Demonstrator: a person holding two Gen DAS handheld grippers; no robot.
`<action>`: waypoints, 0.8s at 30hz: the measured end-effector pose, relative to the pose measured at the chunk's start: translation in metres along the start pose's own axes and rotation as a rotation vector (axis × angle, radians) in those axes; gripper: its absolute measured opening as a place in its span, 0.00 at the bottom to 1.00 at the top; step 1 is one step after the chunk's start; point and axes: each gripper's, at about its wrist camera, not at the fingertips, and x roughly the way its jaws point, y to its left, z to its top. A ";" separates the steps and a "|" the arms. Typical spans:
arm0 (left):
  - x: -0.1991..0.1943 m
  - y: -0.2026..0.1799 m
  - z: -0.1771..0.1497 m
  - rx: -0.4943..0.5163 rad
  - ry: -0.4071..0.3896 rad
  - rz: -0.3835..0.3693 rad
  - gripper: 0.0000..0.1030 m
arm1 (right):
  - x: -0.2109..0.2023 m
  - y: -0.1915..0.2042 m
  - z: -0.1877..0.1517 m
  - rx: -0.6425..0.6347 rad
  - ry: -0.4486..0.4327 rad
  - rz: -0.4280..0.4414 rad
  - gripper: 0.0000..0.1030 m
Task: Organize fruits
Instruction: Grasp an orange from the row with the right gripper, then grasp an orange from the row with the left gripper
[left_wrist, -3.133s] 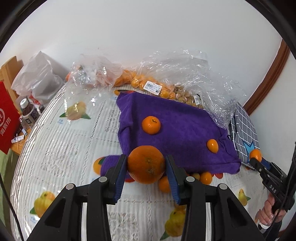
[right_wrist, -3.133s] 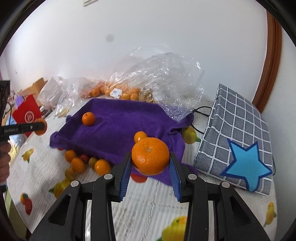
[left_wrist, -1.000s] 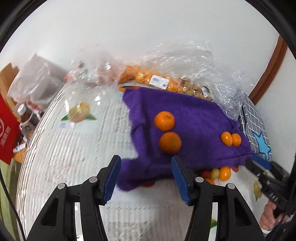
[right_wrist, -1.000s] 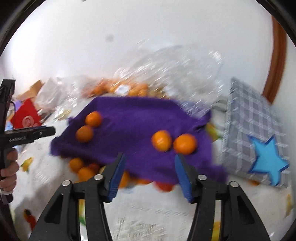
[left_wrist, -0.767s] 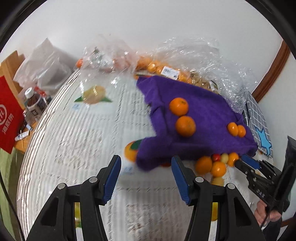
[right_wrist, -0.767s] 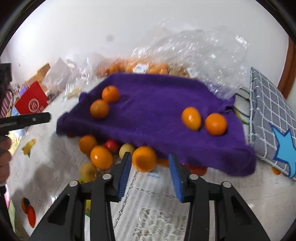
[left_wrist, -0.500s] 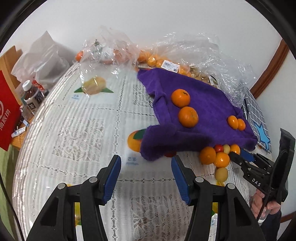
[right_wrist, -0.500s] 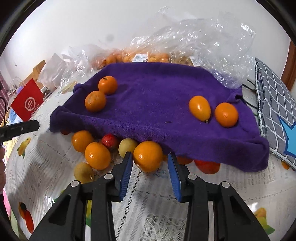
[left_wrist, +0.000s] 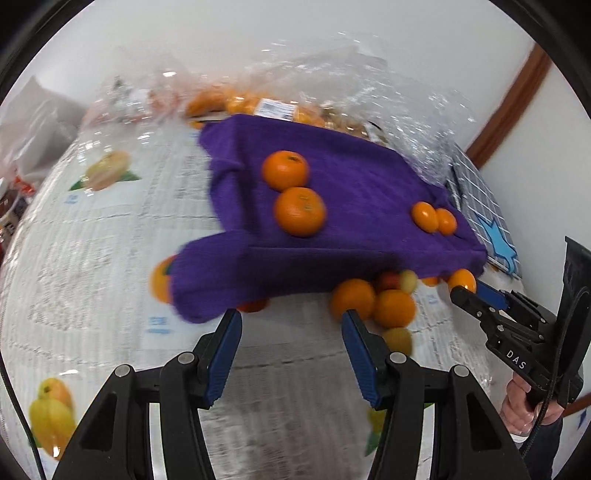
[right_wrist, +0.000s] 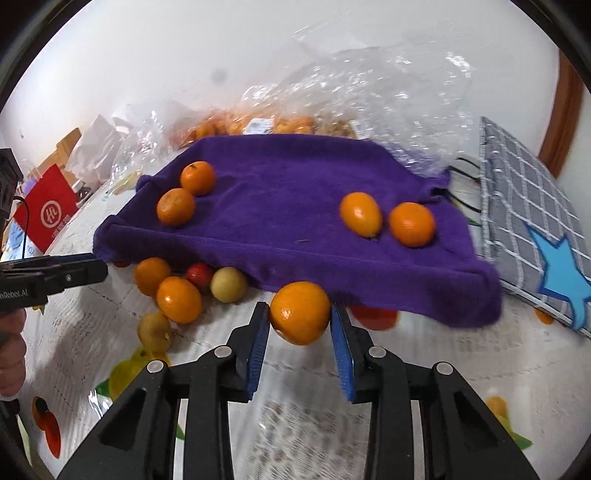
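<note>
A purple towel (right_wrist: 295, 206) lies on the fruit-print tablecloth. Two mandarins (right_wrist: 197, 177) sit on its left part and two more (right_wrist: 412, 223) on its right. Several loose fruits (right_wrist: 179, 300) lie against its front edge. My right gripper (right_wrist: 300, 314) is closing, and its blue pads touch both sides of an orange (right_wrist: 300, 312) at that edge. My left gripper (left_wrist: 290, 317) stands open over bare cloth before the towel's (left_wrist: 351, 206) front left corner, nothing between its fingers. An orange (left_wrist: 352, 299) lies just past its right fingertip.
Clear plastic bags (right_wrist: 369, 85) holding oranges pile up behind the towel. A grey checked bag with a blue star (right_wrist: 528, 221) lies at the right and a red paper bag (right_wrist: 46, 214) at the far left. A person's hand (left_wrist: 524, 417) grips the right tool.
Both oranges held earlier now lie on the towel. The right gripper came down to the towel's front edge and narrowed its jaws around a loose orange. The left gripper sank closer to the towel, still open.
</note>
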 end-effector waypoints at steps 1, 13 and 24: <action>0.001 -0.002 0.001 0.005 0.002 -0.004 0.53 | -0.003 -0.003 -0.001 0.004 -0.004 -0.005 0.33; 0.029 -0.024 0.010 0.005 0.044 -0.027 0.44 | -0.022 -0.044 -0.020 0.083 -0.013 -0.047 0.33; 0.027 -0.029 0.011 -0.010 0.053 -0.020 0.29 | -0.026 -0.050 -0.024 0.102 -0.019 -0.046 0.33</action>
